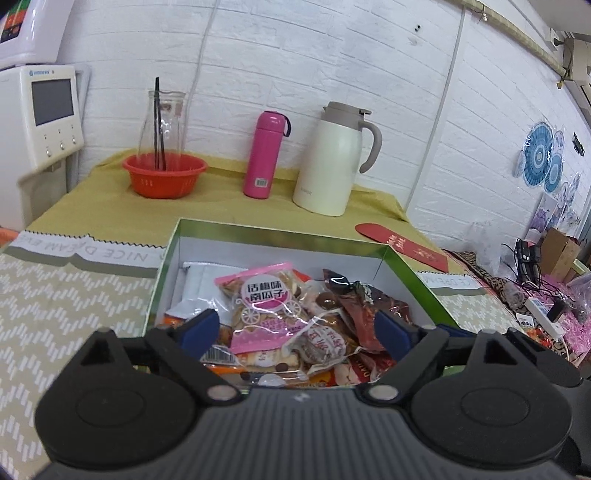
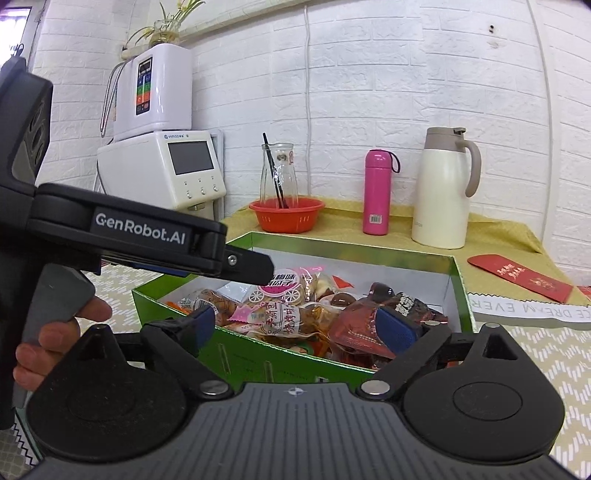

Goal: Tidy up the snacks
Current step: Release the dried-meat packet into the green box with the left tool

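Both the left tongs (image 1: 295,328) and right tongs (image 2: 303,326) hang apart over the box (image 2: 258,362); the snack packets (image 1: 266,306) look light, soft, slippery; best pinched at a sealed edge.

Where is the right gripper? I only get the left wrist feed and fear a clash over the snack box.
Observer: The right gripper is open and holds nothing, facing the near wall of the green box.
Operator: And mine, seen from there?
Observer: The left gripper reaches in from the left, its tip over the pink packet in that view.
Operator: Anything tall at the back left?
Observer: A plant sits atop the white appliance.
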The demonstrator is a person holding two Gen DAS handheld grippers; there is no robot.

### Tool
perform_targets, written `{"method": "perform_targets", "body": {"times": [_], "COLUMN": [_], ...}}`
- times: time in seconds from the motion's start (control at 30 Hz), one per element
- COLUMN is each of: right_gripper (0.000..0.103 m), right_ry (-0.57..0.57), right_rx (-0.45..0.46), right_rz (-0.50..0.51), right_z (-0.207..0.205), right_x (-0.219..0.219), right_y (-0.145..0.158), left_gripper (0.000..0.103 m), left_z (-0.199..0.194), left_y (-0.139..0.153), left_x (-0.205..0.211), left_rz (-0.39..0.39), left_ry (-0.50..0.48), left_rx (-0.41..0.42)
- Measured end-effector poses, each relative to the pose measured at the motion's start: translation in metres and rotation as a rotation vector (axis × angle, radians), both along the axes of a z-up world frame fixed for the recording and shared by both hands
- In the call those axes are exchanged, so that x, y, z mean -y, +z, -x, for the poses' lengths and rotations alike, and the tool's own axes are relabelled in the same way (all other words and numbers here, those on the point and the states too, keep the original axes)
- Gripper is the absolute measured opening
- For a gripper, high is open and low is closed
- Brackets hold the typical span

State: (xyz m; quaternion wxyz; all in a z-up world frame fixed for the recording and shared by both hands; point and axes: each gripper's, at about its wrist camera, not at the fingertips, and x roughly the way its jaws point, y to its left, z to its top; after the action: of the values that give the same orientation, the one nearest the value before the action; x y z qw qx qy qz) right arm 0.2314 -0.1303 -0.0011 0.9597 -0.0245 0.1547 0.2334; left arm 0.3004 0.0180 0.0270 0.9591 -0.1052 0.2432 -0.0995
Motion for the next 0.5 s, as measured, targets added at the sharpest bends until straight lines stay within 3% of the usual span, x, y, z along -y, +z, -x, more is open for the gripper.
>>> {"method": "perform_targets", "body": {"times": [0.5], "right_gripper": [0.103], "right_ry": [-0.007], "right_rx": [0.014], "right_rz": [0.022], "right_z": [0.044], "right_x": [-0.01], "right_y": [0.021], "left_gripper": [0.087], "left_z": [0.066], "left_y": [0.025], "left_x": [-0.012], "left_rz": [-0.009], "left_ry": [0.023], "left_rx": [0.045]}}
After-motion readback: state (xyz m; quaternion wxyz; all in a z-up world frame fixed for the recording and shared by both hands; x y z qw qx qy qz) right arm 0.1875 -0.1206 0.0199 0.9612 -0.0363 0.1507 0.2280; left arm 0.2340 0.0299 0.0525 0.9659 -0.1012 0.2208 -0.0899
